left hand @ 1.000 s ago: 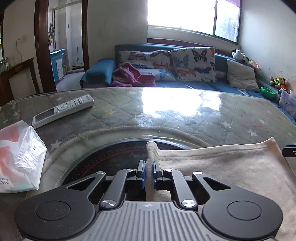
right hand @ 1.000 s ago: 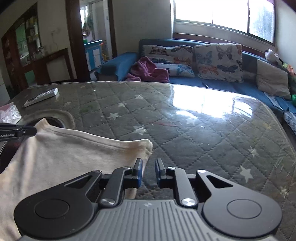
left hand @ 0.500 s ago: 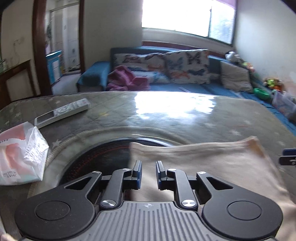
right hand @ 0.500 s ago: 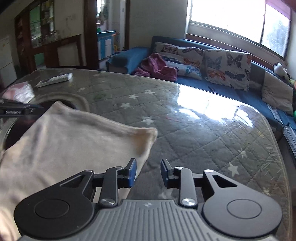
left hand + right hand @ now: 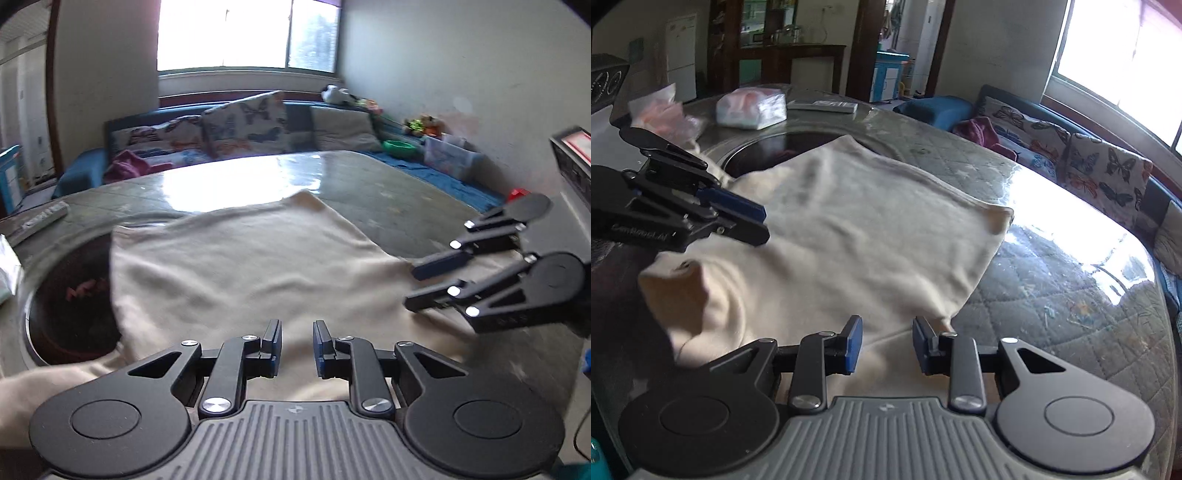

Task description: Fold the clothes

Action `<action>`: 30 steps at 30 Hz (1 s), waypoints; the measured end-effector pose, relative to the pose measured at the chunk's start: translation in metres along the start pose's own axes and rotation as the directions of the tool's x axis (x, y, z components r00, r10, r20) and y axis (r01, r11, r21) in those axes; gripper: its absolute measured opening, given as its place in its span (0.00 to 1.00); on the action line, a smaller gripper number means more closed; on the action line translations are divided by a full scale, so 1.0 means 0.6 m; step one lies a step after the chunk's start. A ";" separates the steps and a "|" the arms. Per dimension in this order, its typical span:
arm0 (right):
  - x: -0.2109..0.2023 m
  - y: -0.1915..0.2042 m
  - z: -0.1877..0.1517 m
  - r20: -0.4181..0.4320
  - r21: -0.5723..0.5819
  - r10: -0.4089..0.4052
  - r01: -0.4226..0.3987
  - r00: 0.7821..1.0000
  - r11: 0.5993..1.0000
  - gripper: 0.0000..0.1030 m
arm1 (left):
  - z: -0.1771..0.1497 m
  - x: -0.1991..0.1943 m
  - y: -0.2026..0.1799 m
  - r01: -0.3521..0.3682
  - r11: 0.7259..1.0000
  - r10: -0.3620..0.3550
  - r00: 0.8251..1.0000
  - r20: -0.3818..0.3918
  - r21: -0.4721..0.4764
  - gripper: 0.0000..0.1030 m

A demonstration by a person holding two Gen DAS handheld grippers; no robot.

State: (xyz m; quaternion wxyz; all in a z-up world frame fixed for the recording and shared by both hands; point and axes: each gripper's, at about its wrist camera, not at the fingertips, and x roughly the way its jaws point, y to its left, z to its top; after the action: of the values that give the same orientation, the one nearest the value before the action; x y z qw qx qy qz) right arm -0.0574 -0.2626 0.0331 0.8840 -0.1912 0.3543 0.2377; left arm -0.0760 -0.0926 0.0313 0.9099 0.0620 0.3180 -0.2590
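1. cream garment (image 5: 240, 266) lies spread on the glass-topped table (image 5: 388, 184), its left edge over the dark round inset (image 5: 70, 302).
2. left gripper (image 5: 297, 345) over the near edge of the cloth, jaws apart, holding nothing.
3. right gripper (image 5: 886, 345) over the near right part, jaws apart, empty.
4. remote (image 5: 823, 106) and plastic packet (image 5: 750, 109) at the far left; sofa (image 5: 1071, 147) beyond.

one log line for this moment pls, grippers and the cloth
task: fold clothes | left gripper: open, over cloth | right gripper: open, over cloth | cream garment: lying on table, unheld
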 end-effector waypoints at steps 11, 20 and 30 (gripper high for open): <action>-0.092 -0.056 -0.098 -0.026 0.261 -0.194 0.194 0.981 0.946 0.31 | -0.007 -0.009 -0.029 0.015 0.997 -0.016 1.000 0.010 0.077 0.19; -0.157 -0.173 -0.215 -0.147 0.527 -0.413 0.424 0.899 0.736 0.43 | 0.003 0.023 -0.084 0.100 0.988 -0.101 0.995 -0.002 0.121 0.19; -0.137 -0.211 -0.251 -0.142 0.653 -0.355 0.357 0.924 0.668 0.31 | -0.010 0.034 -0.099 0.122 0.985 -0.117 0.992 -0.045 0.125 0.19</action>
State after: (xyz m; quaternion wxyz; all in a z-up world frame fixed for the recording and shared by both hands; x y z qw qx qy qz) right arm -0.1198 -0.4654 0.0118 0.9215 0.0724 0.3725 -0.0825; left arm -0.0959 -0.1510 0.0170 0.8809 0.1054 0.3210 -0.3316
